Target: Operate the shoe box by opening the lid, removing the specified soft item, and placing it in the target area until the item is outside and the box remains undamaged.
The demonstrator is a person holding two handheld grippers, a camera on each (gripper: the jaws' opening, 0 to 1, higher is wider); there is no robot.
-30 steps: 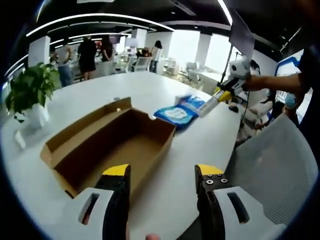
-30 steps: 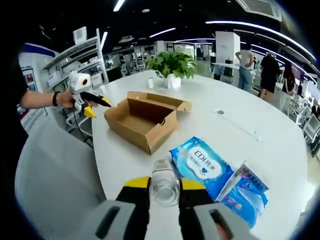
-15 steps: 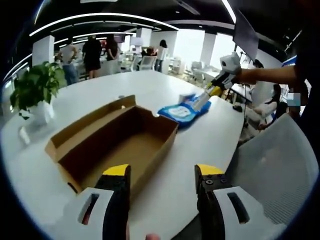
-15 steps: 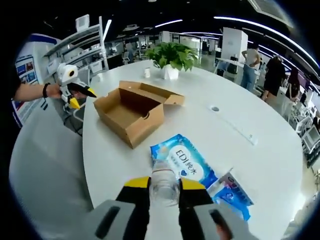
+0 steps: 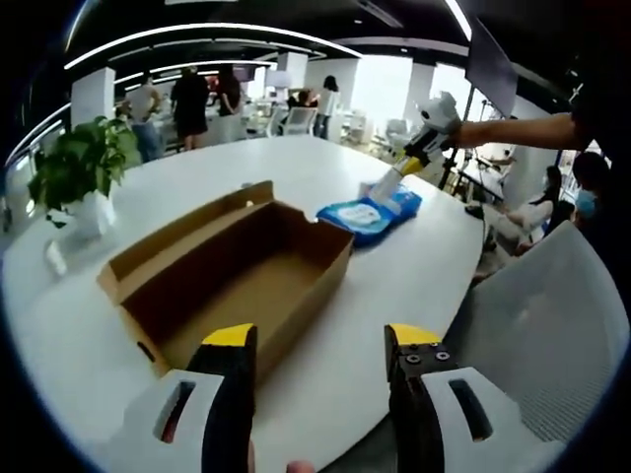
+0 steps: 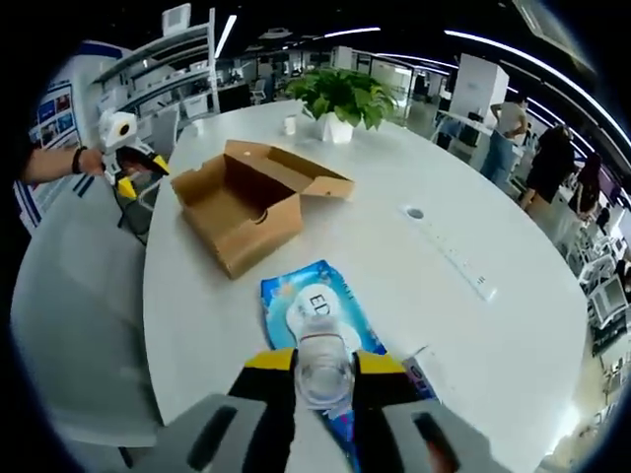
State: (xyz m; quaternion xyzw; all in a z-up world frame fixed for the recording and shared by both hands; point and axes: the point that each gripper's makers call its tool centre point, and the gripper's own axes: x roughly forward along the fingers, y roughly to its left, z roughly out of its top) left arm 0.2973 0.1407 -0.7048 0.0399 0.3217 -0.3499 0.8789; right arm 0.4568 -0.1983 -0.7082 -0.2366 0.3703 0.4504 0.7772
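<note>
An open brown cardboard shoe box point(image 5: 237, 281) lies on the round white table point(image 5: 414, 286), lid flap folded back, its inside bare. My left gripper point(image 5: 320, 360) hovers open at the box's near end, holding nothing. Beyond the box lies a blue soft wipes pack point(image 5: 367, 212). My right gripper point(image 6: 323, 363) is shut on a clear plastic bottle point(image 6: 320, 345) and hangs over the wipes pack point(image 6: 311, 301). From the left gripper view, the right gripper point(image 5: 409, 158) reaches in from the upper right with the bottle point(image 5: 381, 187) pointing down at the pack. The box point(image 6: 242, 202) and the left gripper point(image 6: 126, 182) lie farther off to the left.
A second blue-and-white packet point(image 6: 419, 367) lies beside the wipes pack. A potted plant point(image 6: 340, 94) stands at the far table edge, and a white socket strip point(image 6: 461, 268) runs across the middle. A white chair point(image 6: 69, 296) sits at the table's near side. People stand in the background.
My right gripper, still shut on the bottle, has moved over the wipes pack and nearer the box. The left gripper stays open at the box's end; box and pack have not moved.
</note>
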